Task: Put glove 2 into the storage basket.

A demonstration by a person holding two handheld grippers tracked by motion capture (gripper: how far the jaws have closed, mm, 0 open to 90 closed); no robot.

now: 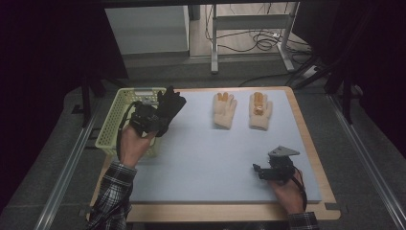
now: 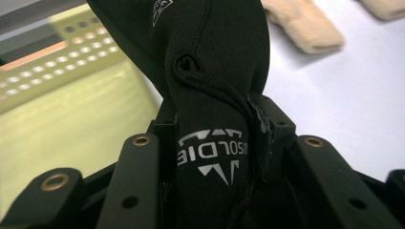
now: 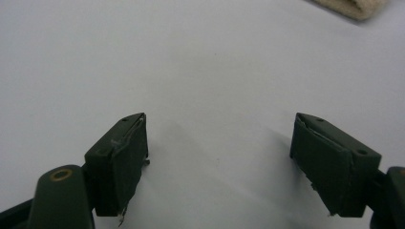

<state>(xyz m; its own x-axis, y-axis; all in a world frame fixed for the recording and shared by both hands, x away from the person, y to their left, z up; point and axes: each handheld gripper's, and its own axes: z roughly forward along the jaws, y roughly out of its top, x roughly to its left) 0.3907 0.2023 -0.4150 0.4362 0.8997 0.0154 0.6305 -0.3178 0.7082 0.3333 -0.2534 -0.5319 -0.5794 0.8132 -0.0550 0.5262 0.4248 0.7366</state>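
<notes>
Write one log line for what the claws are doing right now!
left claw: shut on black glove, beside yellow basket | right claw: open, nothing held, over blue mat | two beige gloves: on mat

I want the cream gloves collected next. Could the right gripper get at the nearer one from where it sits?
Probably yes. The right gripper is open and holds nothing, and bare mat lies between it and the cream glove. The left gripper is shut on the black glove by the basket.

Basket (image 1: 111,122) at mat's (image 1: 215,158) left edge, two gloves (image 1: 225,110) (image 1: 260,111) side by side (far end), right tool (image 1: 261,168) near corner.
</notes>
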